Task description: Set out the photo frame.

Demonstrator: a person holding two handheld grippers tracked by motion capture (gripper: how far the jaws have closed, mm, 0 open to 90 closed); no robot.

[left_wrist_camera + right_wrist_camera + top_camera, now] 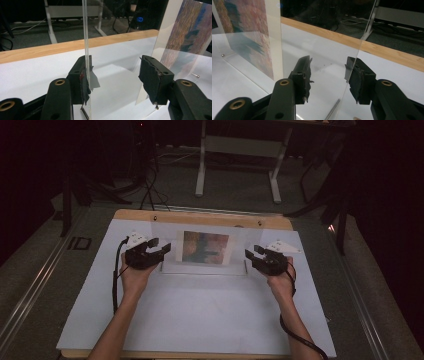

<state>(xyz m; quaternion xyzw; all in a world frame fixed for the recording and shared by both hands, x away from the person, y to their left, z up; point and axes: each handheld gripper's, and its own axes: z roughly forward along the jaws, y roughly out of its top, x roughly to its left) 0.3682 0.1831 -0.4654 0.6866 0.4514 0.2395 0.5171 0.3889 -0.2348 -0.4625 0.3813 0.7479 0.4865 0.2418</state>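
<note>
A clear acrylic picture frame (pixel 205 251) stands upright at the back middle of the white board (pixel 200 315). It holds a print in blurry reds and blues (pixel 205 246). My left gripper (pixel 161 246) is open around the frame's left edge. In the left gripper view the clear sheet's edge (pixel 86 37) runs just beside the left pad (pixel 84 82), and the print (pixel 190 32) shows at the right. My right gripper (pixel 252 252) is open around the right edge. In the right gripper view the sheet's edge (pixel 359 50) passes close to the right pad (pixel 355 80).
A wooden strip (pixel 200 217) borders the board's far side. Small metal pins lie at the frame's base (pixel 196 75) (pixel 222 55). Beyond the table are a dark floor, cables and a white desk's legs (pixel 237 165).
</note>
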